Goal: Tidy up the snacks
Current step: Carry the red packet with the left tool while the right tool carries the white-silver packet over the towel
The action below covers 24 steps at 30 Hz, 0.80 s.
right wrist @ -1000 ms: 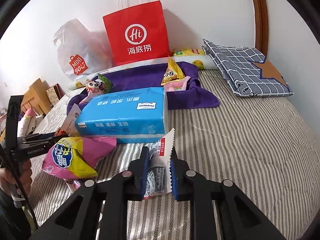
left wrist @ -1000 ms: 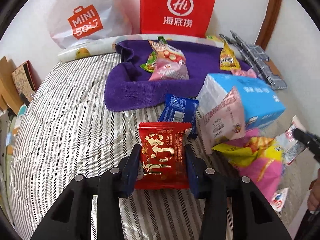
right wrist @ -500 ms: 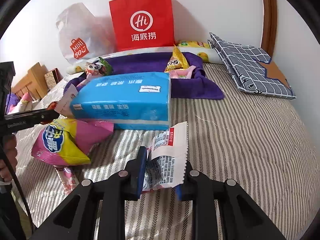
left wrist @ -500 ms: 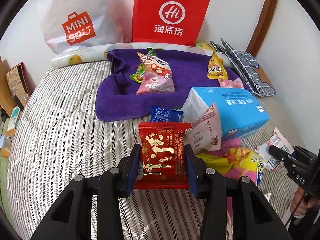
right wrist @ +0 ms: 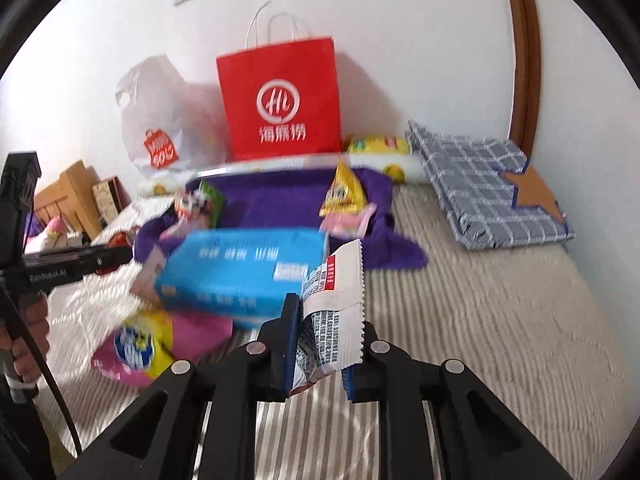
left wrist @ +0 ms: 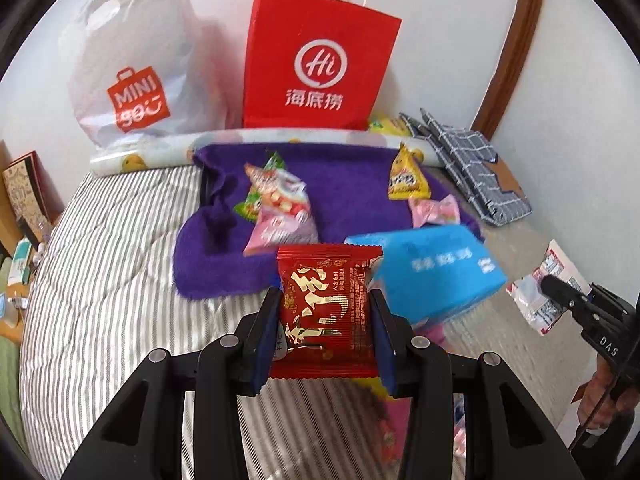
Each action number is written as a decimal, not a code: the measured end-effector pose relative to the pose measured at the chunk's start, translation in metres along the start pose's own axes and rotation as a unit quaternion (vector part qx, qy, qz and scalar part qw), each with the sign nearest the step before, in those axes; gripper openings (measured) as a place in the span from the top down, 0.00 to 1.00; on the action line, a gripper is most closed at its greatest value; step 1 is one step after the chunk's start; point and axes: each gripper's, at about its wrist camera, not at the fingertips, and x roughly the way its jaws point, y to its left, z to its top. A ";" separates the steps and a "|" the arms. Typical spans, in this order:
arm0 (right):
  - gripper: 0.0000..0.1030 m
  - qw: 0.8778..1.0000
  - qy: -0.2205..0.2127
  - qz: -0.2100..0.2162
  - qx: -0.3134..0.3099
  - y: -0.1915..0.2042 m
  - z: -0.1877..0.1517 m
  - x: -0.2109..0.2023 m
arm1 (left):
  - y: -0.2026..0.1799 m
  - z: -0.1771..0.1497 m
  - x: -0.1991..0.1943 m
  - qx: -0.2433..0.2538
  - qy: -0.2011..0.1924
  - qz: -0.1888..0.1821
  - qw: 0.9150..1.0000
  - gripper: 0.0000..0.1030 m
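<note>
My left gripper (left wrist: 326, 312) is shut on a red snack packet (left wrist: 326, 308) with gold lettering, held above the striped bed. My right gripper (right wrist: 326, 328) is shut on a white snack packet (right wrist: 334, 312) with red and black print; that packet also shows at the right of the left wrist view (left wrist: 540, 292). A purple towel (left wrist: 352, 196) lies at the back of the bed with several snack packets on it: a pink and green pile (left wrist: 276, 208), a yellow one (left wrist: 406, 178) and a small pink one (left wrist: 434, 210).
A blue tissue pack (left wrist: 432, 272) lies in front of the towel. A pink and yellow chip bag (right wrist: 148, 344) lies left of it. A red paper bag (left wrist: 320, 64) and a white Miniso bag (left wrist: 132, 72) lean on the wall. A checked folded cloth (right wrist: 488, 184) lies at right.
Both grippers have lifted with their packets and moved toward the towel and bags. The blue snack and pink packet near the left gripper have dropped out of sight.
</note>
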 end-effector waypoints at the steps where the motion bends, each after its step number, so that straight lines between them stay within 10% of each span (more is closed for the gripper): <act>1: 0.83 1.000 -0.005 -0.004 0.003 -0.001 0.006 0.000 | -0.002 0.003 0.001 0.001 -0.001 -0.003 1.000 0.59; 24: 0.83 0.998 -0.036 0.040 0.018 0.010 0.119 0.064 | -0.027 0.100 0.035 -0.003 -0.032 -0.035 0.999 0.59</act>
